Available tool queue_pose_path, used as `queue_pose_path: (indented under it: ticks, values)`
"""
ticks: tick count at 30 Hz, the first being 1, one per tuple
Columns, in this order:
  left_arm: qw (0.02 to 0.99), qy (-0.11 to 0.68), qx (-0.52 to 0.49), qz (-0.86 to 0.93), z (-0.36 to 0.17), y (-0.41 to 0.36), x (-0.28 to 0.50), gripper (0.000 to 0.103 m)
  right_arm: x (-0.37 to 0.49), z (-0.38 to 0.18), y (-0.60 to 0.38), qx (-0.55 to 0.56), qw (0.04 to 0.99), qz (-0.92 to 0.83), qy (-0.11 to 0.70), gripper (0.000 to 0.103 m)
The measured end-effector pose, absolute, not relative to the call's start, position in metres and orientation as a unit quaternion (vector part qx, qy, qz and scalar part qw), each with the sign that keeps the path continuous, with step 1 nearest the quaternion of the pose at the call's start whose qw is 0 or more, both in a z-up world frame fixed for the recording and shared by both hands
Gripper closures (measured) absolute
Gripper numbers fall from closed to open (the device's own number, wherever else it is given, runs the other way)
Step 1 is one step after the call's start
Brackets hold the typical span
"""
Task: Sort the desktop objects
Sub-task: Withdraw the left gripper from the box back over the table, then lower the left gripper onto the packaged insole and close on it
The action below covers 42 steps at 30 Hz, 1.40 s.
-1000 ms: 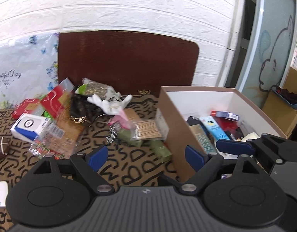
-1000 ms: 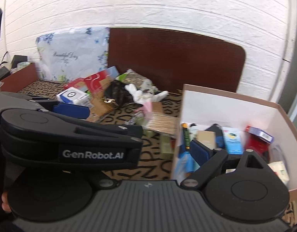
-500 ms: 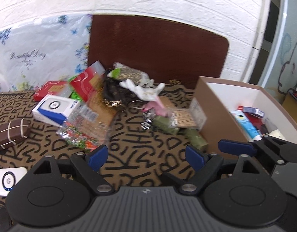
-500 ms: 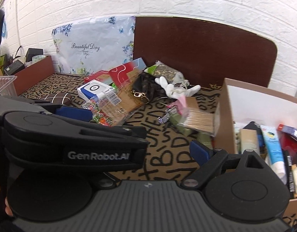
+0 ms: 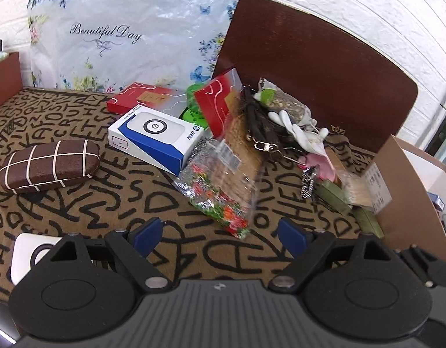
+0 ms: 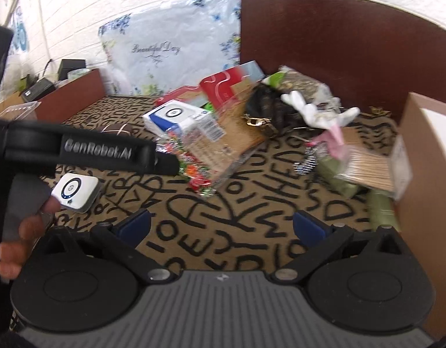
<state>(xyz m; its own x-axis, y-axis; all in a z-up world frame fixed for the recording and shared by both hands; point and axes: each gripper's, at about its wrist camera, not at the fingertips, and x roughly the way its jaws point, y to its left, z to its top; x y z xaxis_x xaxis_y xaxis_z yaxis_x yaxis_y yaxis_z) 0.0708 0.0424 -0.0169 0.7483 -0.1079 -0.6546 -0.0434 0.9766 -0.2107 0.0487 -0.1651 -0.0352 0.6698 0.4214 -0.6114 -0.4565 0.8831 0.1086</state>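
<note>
Your left gripper hangs over the lettered cloth with its blue pads spread wide and nothing between them; your right gripper is likewise spread and empty, just in front of the clutter. Only the left view gives you the brown case with its white grid lines in full, lying well left of the pile, and the red box flat behind the blue-and-white box. Only the right view shows the small white device whole, near your hand on the left tool's grip; in the left view just its corner peeks out beside the left finger. That tool's arm reads "GenRobot.AI", blurred by motion. The floral bag against the wall reads "Beautiful Day" sharply in the left view and faintly in the right. The objects to sort sit in a heap mid-cloth: the candy bag, a dark pouch with a gold clasp, a white glove, and a pack of wooden sticks leaning by the carton at the right edge. The blue-and-white box's side print is too small to read.
</note>
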Motion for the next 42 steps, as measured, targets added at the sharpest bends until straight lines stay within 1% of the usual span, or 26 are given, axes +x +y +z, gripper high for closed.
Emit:
queue_pose_path:
  ticks: [5,10,18,20,23,24,25,27,28,30,31,32,33,34,37,42]
  values:
    - [0.929,0.355,-0.102,-0.019,-0.023,0.048,0.088,0.014,0.061,-0.046,-0.154,-0.032,0.908,0.265,0.325,0.002]
    - [0.927,0.36,-0.103,-0.021,-0.029,0.055,0.104,0.018,0.078,-0.057,-0.147,-0.024,0.905,0.27,0.327,0.002]
    - [0.923,0.369,-0.106,-0.033,-0.035,0.06,0.13,0.029,0.106,-0.073,-0.14,-0.023,0.907,0.269,0.323,0.002]
    - [0.922,0.371,-0.105,-0.037,-0.037,0.06,0.135,0.035,0.112,-0.075,-0.136,-0.026,0.908,0.27,0.32,0.002]
    - [0.919,0.378,-0.103,-0.043,-0.04,0.059,0.141,0.042,0.121,-0.079,-0.131,-0.024,0.907,0.271,0.321,0.003]
    - [0.918,0.38,-0.101,-0.044,-0.041,0.059,0.143,0.042,0.123,-0.08,-0.13,-0.022,0.907,0.274,0.32,0.005]
    - [0.918,0.382,-0.1,-0.044,-0.042,0.059,0.145,0.042,0.126,-0.081,-0.128,-0.02,0.906,0.278,0.32,0.013]
    - [0.916,0.387,-0.099,-0.043,-0.045,0.058,0.148,0.045,0.131,-0.084,-0.125,-0.015,0.902,0.284,0.325,0.018]
    - [0.915,0.389,-0.1,-0.045,-0.046,0.059,0.149,0.049,0.132,-0.084,-0.124,-0.012,0.901,0.286,0.327,0.021]
    - [0.913,0.391,-0.103,-0.048,-0.048,0.059,0.151,0.052,0.135,-0.087,-0.123,-0.009,0.901,0.285,0.326,0.028]
    - [0.913,0.391,-0.105,-0.05,-0.048,0.059,0.15,0.058,0.136,-0.087,-0.122,-0.01,0.902,0.284,0.324,0.035]
    - [0.913,0.391,-0.108,-0.054,-0.048,0.059,0.15,0.065,0.136,-0.087,-0.122,-0.012,0.901,0.286,0.325,0.038]
    - [0.911,0.391,-0.113,-0.061,-0.047,0.059,0.15,0.07,0.136,-0.086,-0.122,-0.012,0.899,0.292,0.327,0.044]
    - [0.91,0.392,-0.118,-0.067,-0.047,0.059,0.149,0.08,0.135,-0.086,-0.122,-0.011,0.897,0.297,0.326,0.049]
    - [0.911,0.391,-0.109,-0.072,-0.044,0.052,0.144,0.083,0.13,-0.084,-0.123,-0.013,0.897,0.3,0.326,0.054]
    - [0.91,0.394,-0.105,-0.078,-0.042,0.046,0.128,0.085,0.121,-0.081,-0.13,-0.023,0.892,0.307,0.33,0.056]
